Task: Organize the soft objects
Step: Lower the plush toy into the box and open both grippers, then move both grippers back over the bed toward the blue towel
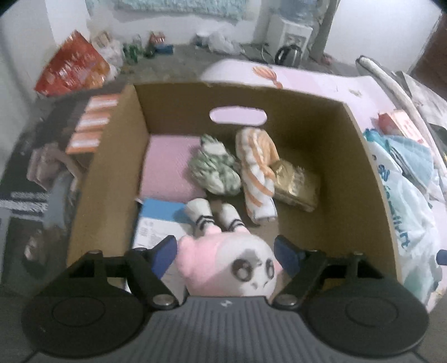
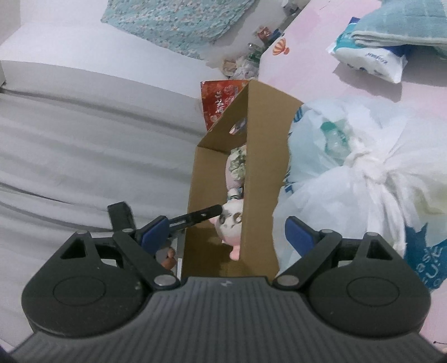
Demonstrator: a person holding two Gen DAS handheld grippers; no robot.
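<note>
A pink-and-white plush doll [image 1: 229, 259] with big eyes lies in the near end of an open cardboard box [image 1: 363, 178]. My left gripper [image 1: 226, 252] hangs over it, open, a blue pad on either side of the doll's head without squeezing it. Deeper in the box lie a pink folded cloth [image 1: 170, 164], a green-and-white soft roll [image 1: 215, 167], an orange-striped towel [image 1: 257, 170] and a gold pouch [image 1: 296, 184]. In the right wrist view the box [image 2: 259, 167] is seen end-on. My right gripper [image 2: 227, 234] stands open before it, holding nothing. The doll [image 2: 232, 220] shows inside.
A tied white plastic bag [image 2: 349, 173] presses against the box's right wall on the pink surface [image 2: 321, 55]. A tissue pack [image 2: 368, 58] and a folded blue towel [image 2: 405, 25] lie beyond. A red bag [image 1: 72, 67] and a kettle [image 1: 289, 54] stand on the floor.
</note>
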